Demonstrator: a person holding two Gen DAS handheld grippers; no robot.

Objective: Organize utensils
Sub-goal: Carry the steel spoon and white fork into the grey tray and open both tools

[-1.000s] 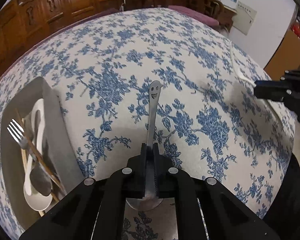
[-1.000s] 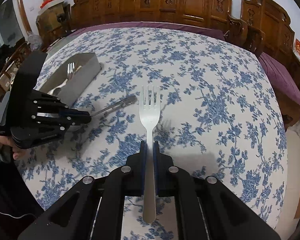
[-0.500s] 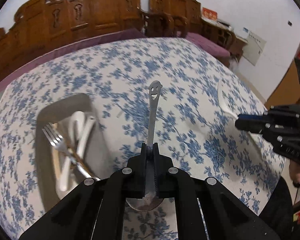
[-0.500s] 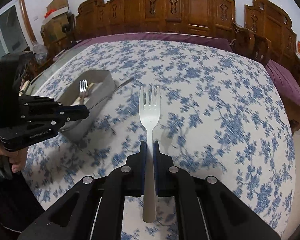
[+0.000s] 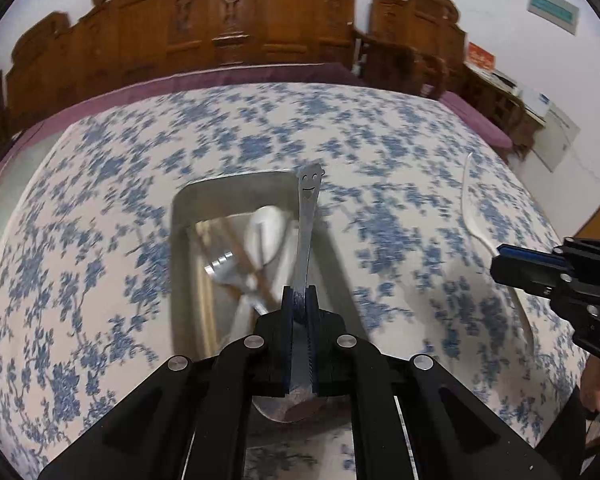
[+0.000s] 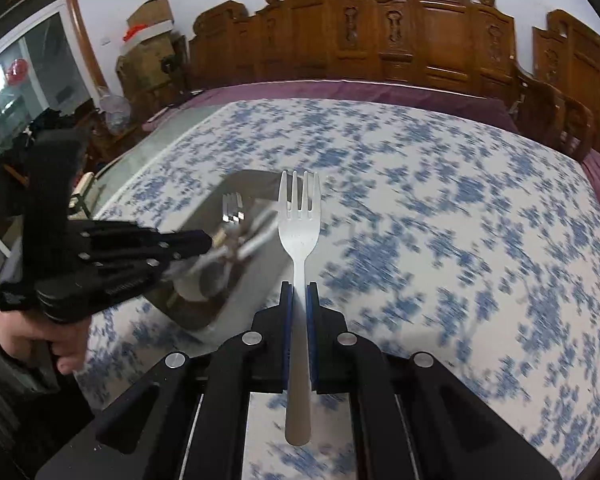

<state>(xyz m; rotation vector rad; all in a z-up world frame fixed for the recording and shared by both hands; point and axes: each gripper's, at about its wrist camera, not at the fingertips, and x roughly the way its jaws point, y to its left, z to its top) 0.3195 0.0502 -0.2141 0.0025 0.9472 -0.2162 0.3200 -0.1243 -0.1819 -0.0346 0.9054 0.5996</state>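
My left gripper (image 5: 299, 294) is shut on a steel spoon (image 5: 306, 224) with a smiley face on its handle end, held above the grey utensil tray (image 5: 180, 248). The tray holds a metal fork (image 5: 224, 268), a white spoon (image 5: 262, 228) and wooden chopsticks. My right gripper (image 6: 299, 290) is shut on a white fork (image 6: 299, 216), tines forward, held above the table just right of the tray (image 6: 236, 292). The left gripper (image 6: 188, 242) shows in the right wrist view over the tray. The right gripper (image 5: 508, 268) shows at the right edge of the left wrist view.
The table (image 6: 440, 208) has a white cloth with blue flowers. Carved wooden chairs (image 6: 420, 36) line its far side. Cardboard boxes (image 6: 148, 20) and a window stand at the far left.
My left gripper has carried the smiley spoon left until it hangs over the tray. My right gripper has carried the white fork closer to the tray's right side.
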